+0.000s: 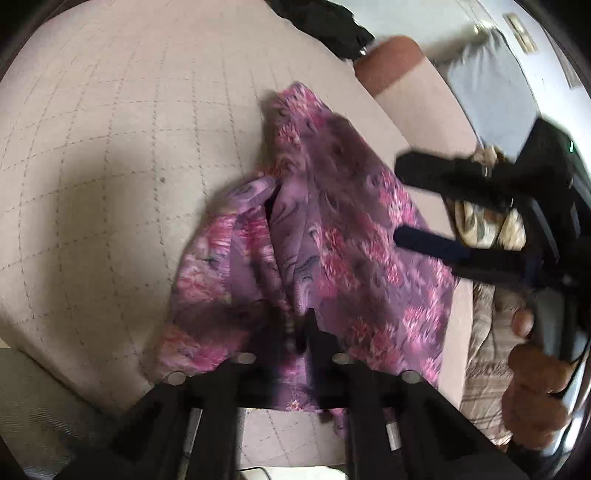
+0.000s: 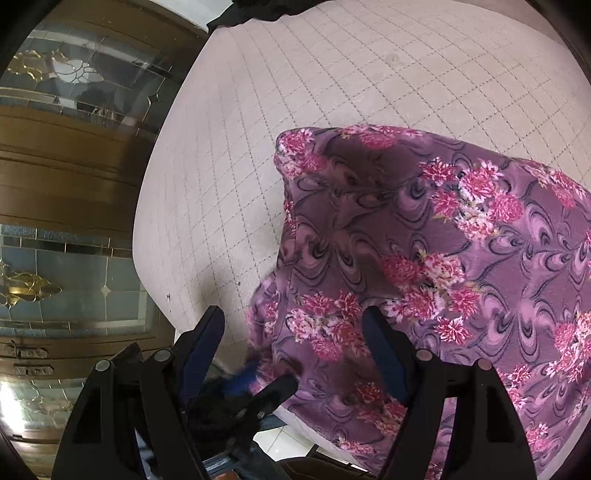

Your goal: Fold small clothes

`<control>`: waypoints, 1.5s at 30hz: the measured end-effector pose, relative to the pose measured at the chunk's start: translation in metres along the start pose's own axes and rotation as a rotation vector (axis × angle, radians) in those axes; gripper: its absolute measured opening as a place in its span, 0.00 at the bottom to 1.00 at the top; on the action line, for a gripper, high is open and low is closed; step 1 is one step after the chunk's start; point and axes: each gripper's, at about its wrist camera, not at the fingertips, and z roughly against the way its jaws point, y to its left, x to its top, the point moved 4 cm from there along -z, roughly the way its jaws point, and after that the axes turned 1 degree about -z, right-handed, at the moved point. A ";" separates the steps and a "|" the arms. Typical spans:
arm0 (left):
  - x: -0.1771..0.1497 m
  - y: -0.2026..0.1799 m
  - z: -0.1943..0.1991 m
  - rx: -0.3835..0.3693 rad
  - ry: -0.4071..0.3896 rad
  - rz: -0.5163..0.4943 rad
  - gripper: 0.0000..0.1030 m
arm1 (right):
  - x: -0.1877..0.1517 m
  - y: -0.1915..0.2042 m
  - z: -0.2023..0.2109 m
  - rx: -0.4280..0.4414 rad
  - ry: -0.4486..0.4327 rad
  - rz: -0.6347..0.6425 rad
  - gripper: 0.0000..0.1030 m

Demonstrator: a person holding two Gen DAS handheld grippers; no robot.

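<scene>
Nearest the left wrist camera, the left gripper (image 1: 301, 328) is seen clenched on a bunched edge of the purple floral garment (image 1: 317, 236), the cloth gathered into a dark pleat between its fingers (image 1: 314, 332). In the right wrist view, the right gripper (image 2: 293, 332) is held released, its fingers (image 2: 384, 354) spread apart with the near edge of the garment (image 2: 424, 258) lying between them but not yet pinched.

The garment is spread in loose folds on the quilted beige cushion (image 1: 110, 147), close to its front edge, with one flap hanging over that edge. It appears only partly folded, and the step in hand is judged to be taking a second hold so that the cloth can be drawn flat.

For this to be done well, a hem or corner rather than a mid-panel bulge should be taken by the right fingers, and a single layer should be caught. Even tension between the two holds would be needed before the fold is laid over, and the overhanging flap should be brought back onto the cushion first.

Farther off, a dark cloth (image 1: 325, 26) lies at the cushion's far edge, and a glazed wooden cabinet (image 2: 74, 166) stands beyond.

The left view is blurred, so seams cannot be traced. What kind of garment it is cannot be told, and its lower part is hidden behind the gripper bodies.
</scene>
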 end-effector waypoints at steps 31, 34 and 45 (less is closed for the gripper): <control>-0.094 -0.249 0.060 -0.200 -0.138 -0.703 0.00 | -0.070 -0.088 0.163 0.130 -0.324 0.034 0.10; -0.101 -0.280 0.024 -0.217 -0.053 -0.728 0.00 | -0.090 -0.131 0.188 0.203 -0.402 -0.031 0.10; -0.140 -0.305 -0.094 -0.143 0.189 -0.679 0.00 | -0.107 -0.281 0.135 0.257 -0.298 -0.398 0.14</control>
